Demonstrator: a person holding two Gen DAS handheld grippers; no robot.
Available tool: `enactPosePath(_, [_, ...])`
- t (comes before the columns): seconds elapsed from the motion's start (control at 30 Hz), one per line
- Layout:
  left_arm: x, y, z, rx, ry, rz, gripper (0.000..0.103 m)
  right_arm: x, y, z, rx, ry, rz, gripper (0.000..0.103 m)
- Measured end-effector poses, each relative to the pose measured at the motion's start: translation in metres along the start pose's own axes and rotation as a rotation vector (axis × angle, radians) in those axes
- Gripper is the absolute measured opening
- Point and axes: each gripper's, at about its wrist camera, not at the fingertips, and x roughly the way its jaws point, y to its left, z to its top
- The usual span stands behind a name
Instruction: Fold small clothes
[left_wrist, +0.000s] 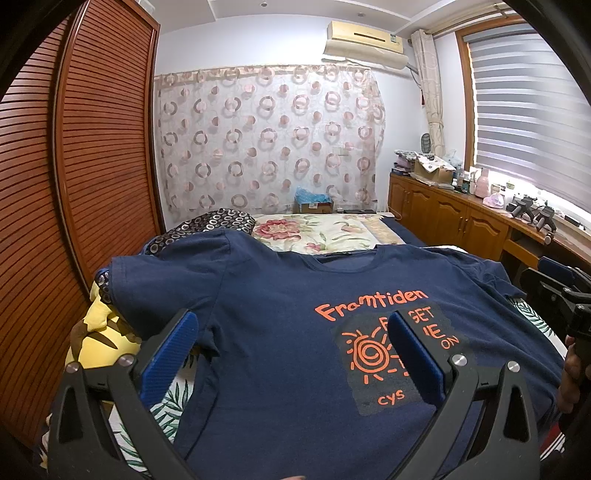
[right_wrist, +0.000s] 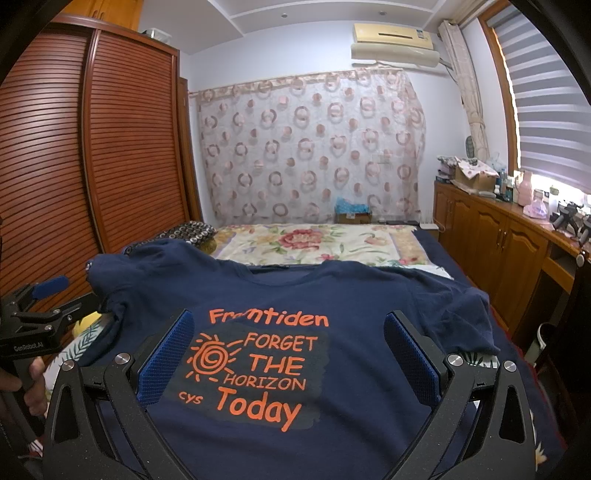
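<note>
1. Navy cotton makes up the T-shirt (right_wrist: 332, 424), which lies spread front-up on the bed (right_wrist: 436, 243), collar at the far end and hem at the near end.
2. Orange print on its chest reads "Framtiden", "FORGET THE HORIZON" and "Today", beside a spiral sun.
3. Left tongs (left_wrist: 291, 343) hover over the shirt's left half with the blue pads spread wide, nothing between them; the left pad sits above the left sleeve's edge.
4. Right tongs (right_wrist: 290, 341) hang over the chest print, likewise gaping and empty.
5. Each wrist view catches the other tool at its edge, with a hand (right_wrist: 35, 384) wrapped round the left tool's grip.
6. A yellow plush toy (left_wrist: 98, 332) lies at the bed's left side, partly under the left sleeve.
7. Beyond the collar lies a floral quilt (right_wrist: 317, 247).
8. A louvred wooden wardrobe (right_wrist: 74, 155) stands on the left, and wooden cabinets (right_wrist: 491, 240) run under the window on the right.
</note>
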Motion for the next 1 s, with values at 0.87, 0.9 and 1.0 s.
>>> enactPosePath(0.87, [-0.0001,-0.0018,-0.0009,0.005,0.000,0.002,0.103,-0.0005,0.0003,-0.0003,0.000,-0.001,0.001,0.103])
enactPosePath(0.9, [-0.0003,-0.0018,-0.0007,0.005,-0.001,0.002,0.103,-0.0011,0.0007,-0.0006,0.000,-0.001,0.001,0.103])
enactPosePath(1.0, [-0.0004,-0.0021,-0.0005,0.006,-0.001,0.002,0.103,-0.0004,0.0003,-0.0003,-0.001,-0.001,0.000,0.103])
